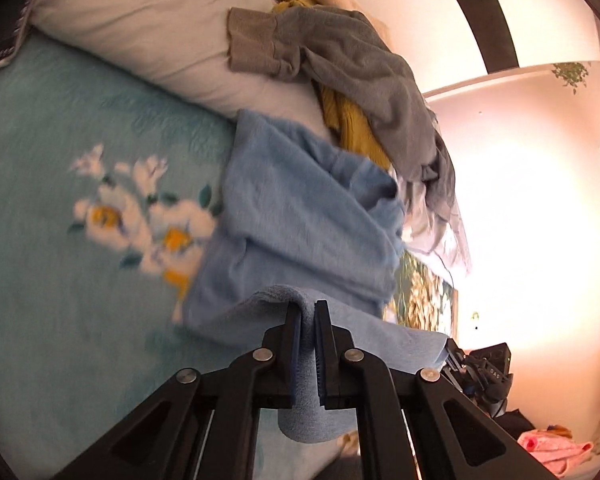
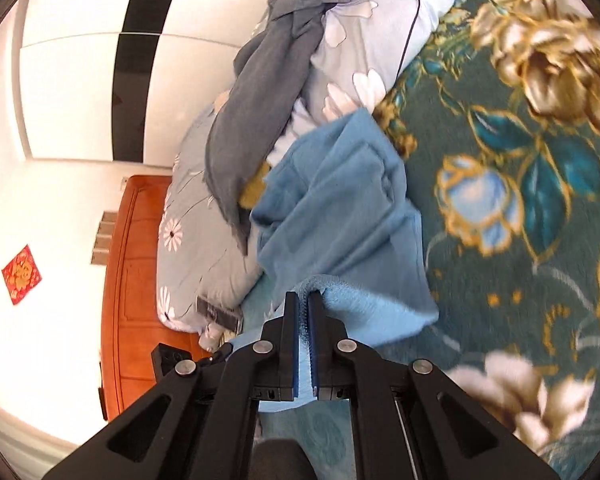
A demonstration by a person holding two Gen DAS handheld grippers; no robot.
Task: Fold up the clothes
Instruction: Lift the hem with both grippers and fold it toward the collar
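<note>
Two grippers clamp one blue garment (image 1: 300, 216): the left gripper (image 1: 308, 312) pinches an edge at lower centre of its view, and the right gripper (image 2: 304, 304) does likewise. Held at two points, the cloth hangs stretched between them, probably for a fold. It trails over the bedspread (image 1: 60, 128), below a grey garment (image 1: 360, 68) on the pillow (image 1: 140, 20).

White walls (image 2: 72, 92) with a black vertical stripe (image 2: 134, 80) stand behind the bed (image 1: 40, 128). An orange wooden headboard (image 2: 134, 280) runs along one edge. A red paper square (image 2: 21, 275) hangs on the wall; light glares.
</note>
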